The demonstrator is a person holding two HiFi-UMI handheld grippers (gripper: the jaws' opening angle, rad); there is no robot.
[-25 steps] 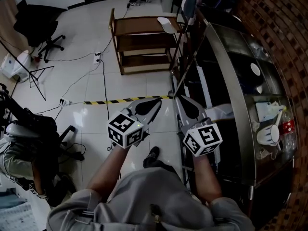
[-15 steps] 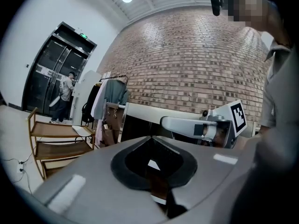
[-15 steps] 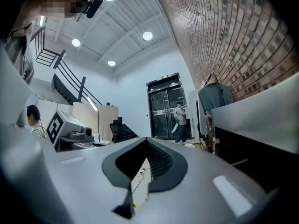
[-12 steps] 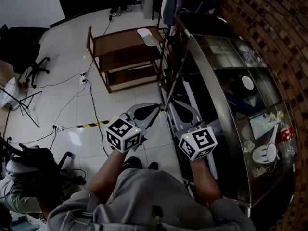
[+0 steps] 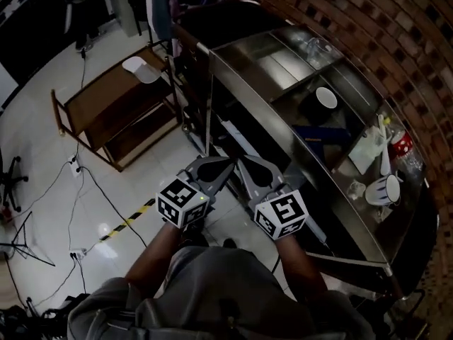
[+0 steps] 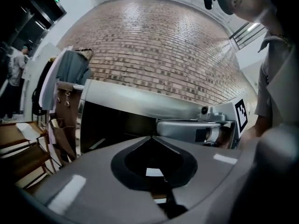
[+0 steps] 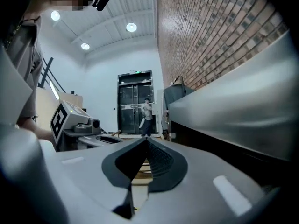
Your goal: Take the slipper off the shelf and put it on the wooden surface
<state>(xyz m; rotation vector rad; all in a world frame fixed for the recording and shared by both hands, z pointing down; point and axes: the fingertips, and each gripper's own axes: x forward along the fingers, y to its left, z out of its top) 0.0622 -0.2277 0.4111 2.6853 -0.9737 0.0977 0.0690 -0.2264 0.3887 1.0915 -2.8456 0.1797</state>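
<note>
While left hand-held gripper hovers, slipper lies afar.

Near the centre of the head view, the left gripper and right gripper are held side by side, their tips pointing toward 12 o'clock and both sets of jaws drawn together. At 10 to 11 o'clock a wooden shelf stands on the white tile floor, with a white slipper lying on its top board at the far corner. A steel counter runs from 12 to 4 o'clock below a brick wall, and striped tape crosses the floor at 8 o'clock.
</note>
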